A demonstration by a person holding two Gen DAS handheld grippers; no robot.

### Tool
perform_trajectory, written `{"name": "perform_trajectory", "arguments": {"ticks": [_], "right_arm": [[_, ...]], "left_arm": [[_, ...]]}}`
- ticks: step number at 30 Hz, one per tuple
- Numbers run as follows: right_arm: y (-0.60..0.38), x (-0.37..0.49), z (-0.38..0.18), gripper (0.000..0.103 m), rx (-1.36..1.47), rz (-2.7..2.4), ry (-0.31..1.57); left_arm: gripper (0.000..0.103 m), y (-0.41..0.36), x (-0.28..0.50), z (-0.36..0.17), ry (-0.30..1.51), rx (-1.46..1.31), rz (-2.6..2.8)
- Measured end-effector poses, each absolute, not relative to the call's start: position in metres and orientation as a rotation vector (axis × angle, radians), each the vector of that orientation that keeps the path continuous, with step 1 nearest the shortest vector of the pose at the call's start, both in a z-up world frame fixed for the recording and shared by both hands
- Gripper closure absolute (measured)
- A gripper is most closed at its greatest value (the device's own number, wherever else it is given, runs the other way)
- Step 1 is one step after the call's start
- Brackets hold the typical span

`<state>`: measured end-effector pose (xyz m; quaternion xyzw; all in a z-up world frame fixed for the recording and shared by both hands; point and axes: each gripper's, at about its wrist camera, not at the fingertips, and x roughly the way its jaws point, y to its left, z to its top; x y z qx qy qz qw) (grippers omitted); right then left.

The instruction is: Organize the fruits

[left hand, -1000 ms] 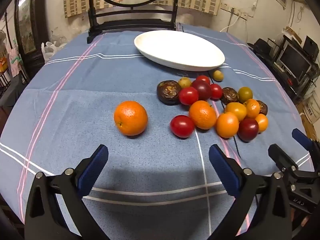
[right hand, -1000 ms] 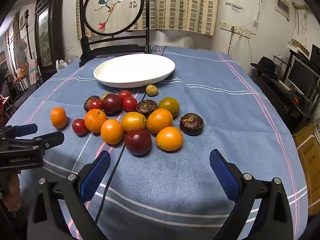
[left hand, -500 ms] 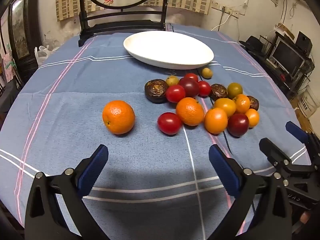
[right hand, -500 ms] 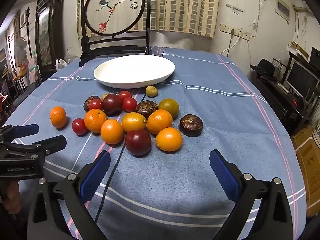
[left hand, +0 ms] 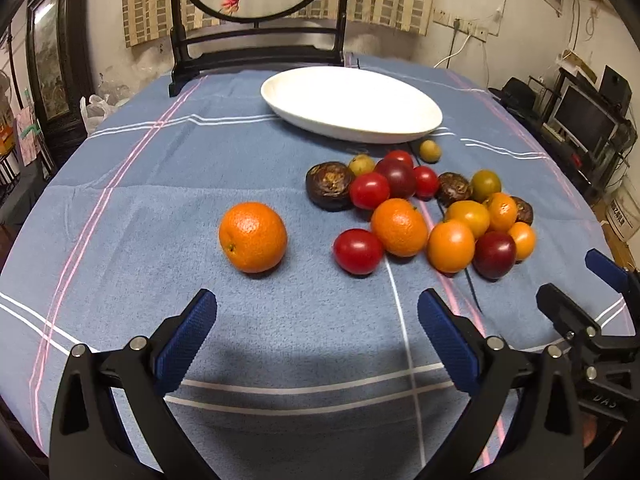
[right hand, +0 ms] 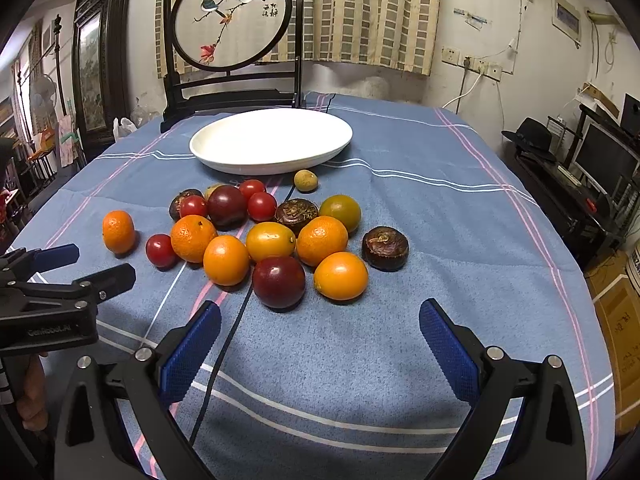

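Observation:
A white oval plate lies empty at the far side of the blue cloth. In front of it sits a cluster of several oranges, red tomatoes, dark plums and brown fruits. One orange lies apart, left of the cluster. My left gripper is open and empty, just short of that orange and a red tomato. My right gripper is open and empty, just short of a dark plum and an orange.
A dark wooden stand with a round painted screen stands behind the plate. A thin black cable runs across the cloth under the cluster. The table's right edge drops to shelves and a monitor.
The left gripper's view has shifted so the lone orange and cluster sit more to the right and nearer. The right gripper has barely moved. Both stay open.

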<state>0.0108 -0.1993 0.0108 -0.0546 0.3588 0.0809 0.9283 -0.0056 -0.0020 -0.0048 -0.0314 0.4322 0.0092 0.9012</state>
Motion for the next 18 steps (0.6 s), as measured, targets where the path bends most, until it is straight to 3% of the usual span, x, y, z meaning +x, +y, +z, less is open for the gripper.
{"name": "perform_trajectory", "arguments": {"ticks": [18], "right_arm": [[-0.197, 0.012, 0.003, 0.004, -0.113, 0.174, 0.752]], "left_arm": [[0.005, 0.002, 0.0, -0.016, 0.916, -0.08, 0.037]]}}
